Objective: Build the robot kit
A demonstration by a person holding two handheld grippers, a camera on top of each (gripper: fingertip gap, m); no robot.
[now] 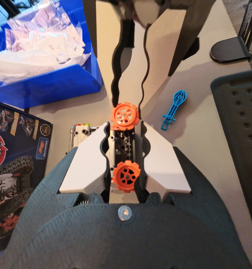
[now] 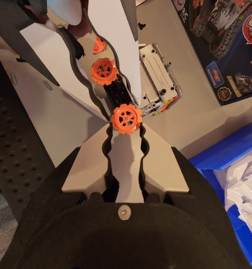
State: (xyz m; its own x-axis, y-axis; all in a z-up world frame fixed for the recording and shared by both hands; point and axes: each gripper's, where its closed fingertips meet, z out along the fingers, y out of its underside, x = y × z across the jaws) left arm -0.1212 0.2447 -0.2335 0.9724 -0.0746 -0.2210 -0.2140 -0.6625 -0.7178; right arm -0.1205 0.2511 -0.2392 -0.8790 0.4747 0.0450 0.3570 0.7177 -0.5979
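Orange-wheeled brick model [image 1: 124, 147] sits gripped between left fingers [image 1: 103, 136]; right fingers [image 2: 107, 131] pinch its far wheel [image 2: 126, 118]

A hobby worktable: toy-kit box [image 1: 19, 152], blue bin [image 1: 49, 87] of plastic bags (crumpled), loose building pieces.

Dark ribbed bodies, wavy-edged white fingers [image 1: 91, 157]

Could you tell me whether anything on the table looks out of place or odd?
Two small grey pins lie loose on the table, apart from the model; a blue tool lies alone too.
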